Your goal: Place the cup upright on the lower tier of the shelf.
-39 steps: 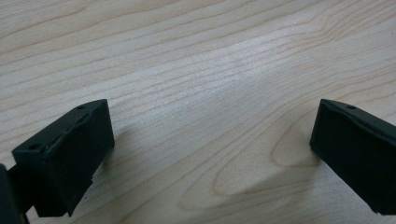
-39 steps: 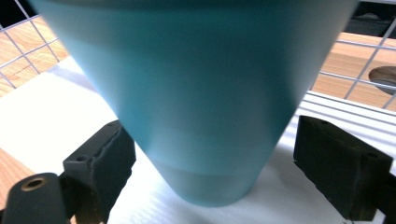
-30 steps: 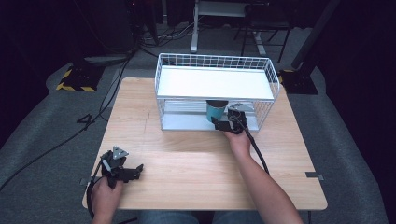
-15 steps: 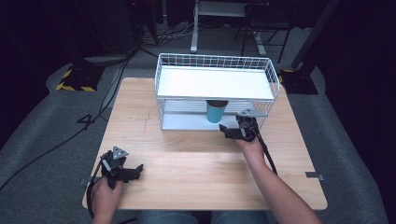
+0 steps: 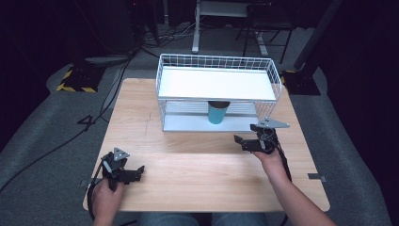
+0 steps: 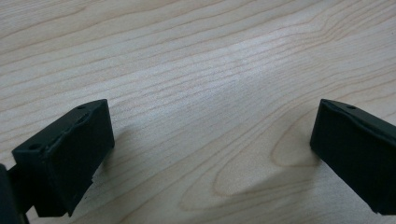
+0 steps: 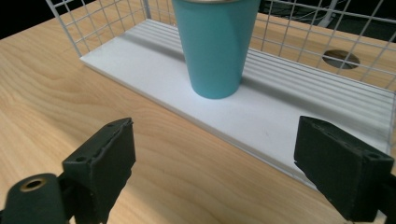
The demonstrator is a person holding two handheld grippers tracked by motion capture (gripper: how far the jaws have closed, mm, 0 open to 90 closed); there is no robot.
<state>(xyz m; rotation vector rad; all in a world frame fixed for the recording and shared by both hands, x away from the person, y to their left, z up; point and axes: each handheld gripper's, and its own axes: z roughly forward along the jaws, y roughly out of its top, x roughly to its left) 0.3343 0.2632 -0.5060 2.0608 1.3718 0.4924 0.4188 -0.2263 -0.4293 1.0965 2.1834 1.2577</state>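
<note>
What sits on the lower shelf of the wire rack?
A teal cup stands upright on the lower shelf of the rack. The white top shelf hides the back of the lower one.

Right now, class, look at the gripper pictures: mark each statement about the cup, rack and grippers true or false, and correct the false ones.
1. The teal cup stands upright on the lower shelf of the white wire rack. True.
2. The right gripper grips the cup. False: its jaws are open, apart from the cup.
3. The left gripper is open over bare table. True.
4. The cup lies on its side. False: upright.
</note>
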